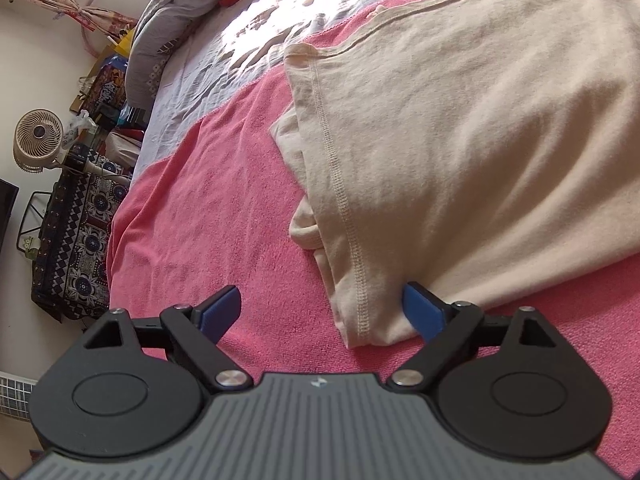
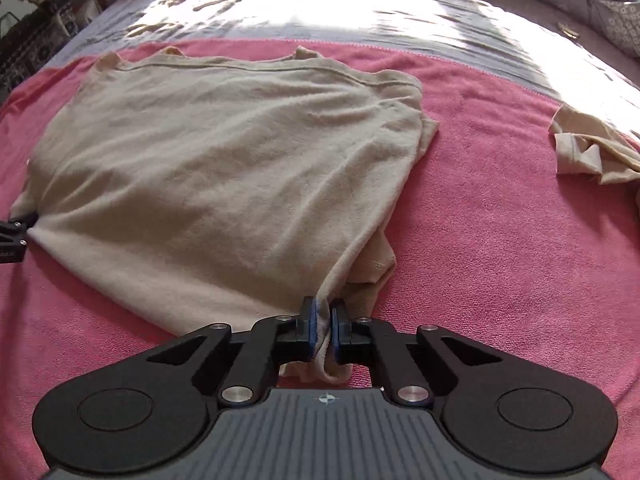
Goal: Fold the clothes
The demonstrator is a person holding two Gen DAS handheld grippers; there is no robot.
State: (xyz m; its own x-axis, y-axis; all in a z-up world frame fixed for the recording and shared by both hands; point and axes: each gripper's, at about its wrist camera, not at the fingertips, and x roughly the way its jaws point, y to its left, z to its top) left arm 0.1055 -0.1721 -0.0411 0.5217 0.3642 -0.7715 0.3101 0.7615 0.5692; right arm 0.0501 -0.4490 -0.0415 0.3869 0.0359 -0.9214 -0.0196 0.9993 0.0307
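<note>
A beige shirt (image 2: 224, 152) lies folded on a pink towel (image 2: 500, 240), filling the middle and left of the right wrist view. The right gripper (image 2: 324, 330) pinches its near corner at bottom centre. The left gripper (image 1: 320, 314) stands spread wide, the shirt's stitched edge between its fingers, unpressed.

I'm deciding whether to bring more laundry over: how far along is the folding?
Done: the beige shirt lies doubled over on the pink towel. In hand: the right gripper pinches its near corner; the left gripper is open around the other corner, not pinching. Left: finishing this fold, plus a crumpled beige garment waiting at the right.
</note>
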